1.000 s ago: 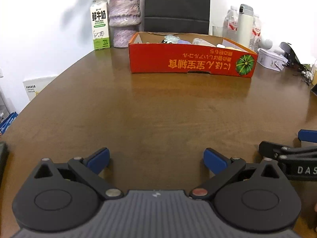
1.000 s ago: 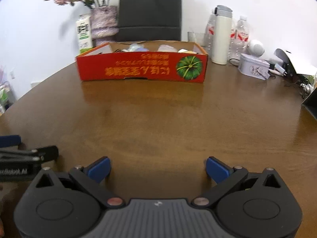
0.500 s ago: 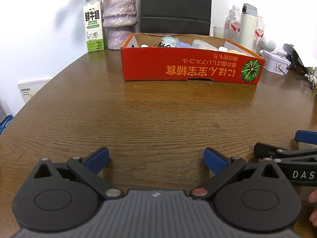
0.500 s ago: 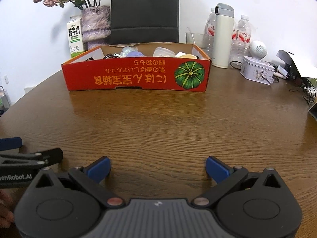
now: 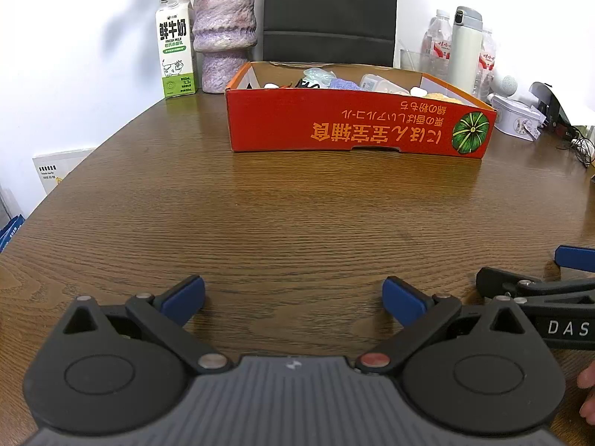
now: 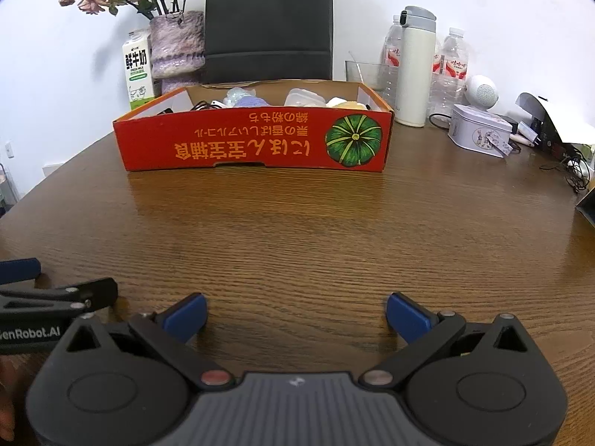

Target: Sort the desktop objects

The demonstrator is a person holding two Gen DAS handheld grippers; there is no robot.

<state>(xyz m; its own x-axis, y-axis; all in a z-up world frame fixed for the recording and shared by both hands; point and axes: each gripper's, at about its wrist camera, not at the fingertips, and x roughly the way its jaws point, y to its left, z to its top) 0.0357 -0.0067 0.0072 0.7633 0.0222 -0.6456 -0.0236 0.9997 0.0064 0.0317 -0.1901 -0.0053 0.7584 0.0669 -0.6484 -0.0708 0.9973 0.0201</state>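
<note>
A red cardboard box [image 5: 357,126] [image 6: 253,139] with a green pumpkin print stands across the brown wooden table [image 5: 297,215] [image 6: 297,230]. Inside it lie several small items, among them a purple cloth [image 6: 251,102], a clear plastic container [image 6: 303,97] and a yellowish lump [image 6: 346,104]. My left gripper [image 5: 293,299] hovers low over the near table, open, nothing between its blue pads. My right gripper [image 6: 295,314] is open and empty too, level with the left one. Each gripper shows at the edge of the other's view.
Behind the box stand a milk carton [image 5: 175,60], a purple vase [image 5: 224,33] with flowers, and a black chair back [image 5: 329,15]. At the back right are a white flask [image 6: 416,67], water bottles [image 6: 452,63], a small tin [image 6: 478,135] and cables [image 6: 572,171].
Both grippers have risen and tilted, so the box now shows its contents more from above. Their jaws stay as wide as before.
</note>
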